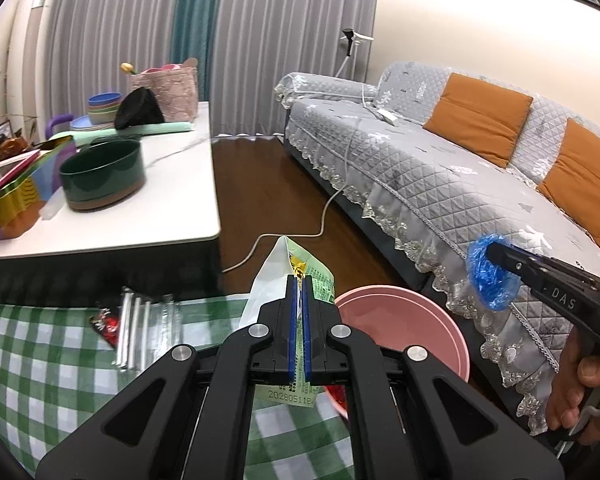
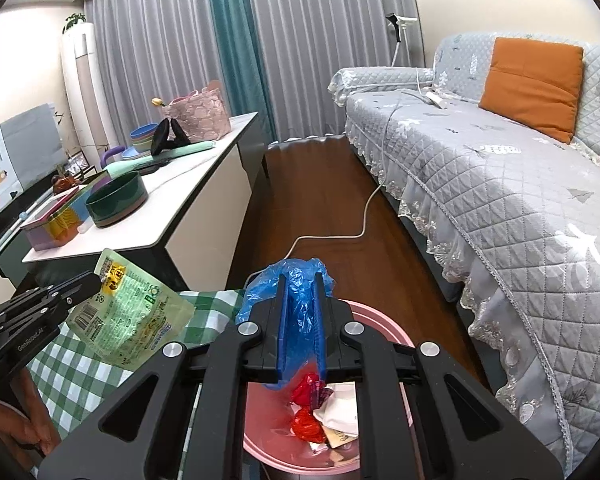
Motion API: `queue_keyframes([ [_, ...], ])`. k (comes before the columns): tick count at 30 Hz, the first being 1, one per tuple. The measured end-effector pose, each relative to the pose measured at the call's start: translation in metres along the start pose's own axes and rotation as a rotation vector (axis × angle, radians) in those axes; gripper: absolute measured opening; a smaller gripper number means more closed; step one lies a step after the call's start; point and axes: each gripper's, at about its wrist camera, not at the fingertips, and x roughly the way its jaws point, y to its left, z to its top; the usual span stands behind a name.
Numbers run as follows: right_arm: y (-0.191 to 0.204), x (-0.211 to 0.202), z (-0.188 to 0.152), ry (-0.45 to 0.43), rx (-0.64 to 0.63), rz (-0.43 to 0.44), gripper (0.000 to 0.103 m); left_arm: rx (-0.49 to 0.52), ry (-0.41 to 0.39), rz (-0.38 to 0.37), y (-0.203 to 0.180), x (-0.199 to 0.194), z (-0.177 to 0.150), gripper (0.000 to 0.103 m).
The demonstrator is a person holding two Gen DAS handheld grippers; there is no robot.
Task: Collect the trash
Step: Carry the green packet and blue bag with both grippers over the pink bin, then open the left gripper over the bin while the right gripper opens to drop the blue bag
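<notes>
The left gripper [image 1: 300, 280] is pinching a pale green pouch [image 2: 130, 312] above the checked cloth [image 1: 52, 360]; its small print is unreadable except "2028051". The right gripper [image 2: 300, 280] is clamping a crumpled blue bag [image 2: 296, 276] over the pink bin [image 2: 384, 328], its arms hiding much of the red wrappers [image 2: 306, 428] inside. A clear packet [image 1: 146, 326] is lying by the cloth's far edge.

A: Where does the left wrist view sit?
B: Close behind its tool [image 1: 300, 280], angled down toward the pink bin [image 1: 440, 320].
A: And the right?
B: Directly above that bin [image 2: 396, 330]; both share the sofa [image 1: 420, 184] and bench [image 2: 196, 184].
</notes>
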Motion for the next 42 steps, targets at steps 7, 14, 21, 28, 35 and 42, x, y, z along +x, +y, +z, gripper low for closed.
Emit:
queue_keyframes([
  [7,-0.010,0.005,-0.002,0.007,0.004,-0.026,0.011,0.014,0.013,-0.036,-0.020,0.017,0.005,0.002],
  [14,-0.015,0.007,-0.003,0.014,0.011,-0.039,0.011,0.030,0.033,-0.067,-0.039,0.034,0.007,0.002],
  [21,-0.018,0.010,-0.004,0.022,0.009,-0.046,0.011,0.039,0.049,-0.083,-0.046,0.043,0.006,0.002],
  [28,-0.020,0.013,-0.004,0.026,0.011,-0.049,0.011,0.034,0.061,-0.080,-0.046,0.052,0.008,0.002],
  [35,-0.020,0.013,-0.004,0.025,0.015,-0.049,0.012,0.045,0.064,-0.084,-0.052,0.053,0.008,0.002],
  [42,-0.028,0.011,-0.003,0.024,0.053,-0.069,0.054,0.049,0.072,-0.082,-0.056,0.051,0.009,0.017],
])
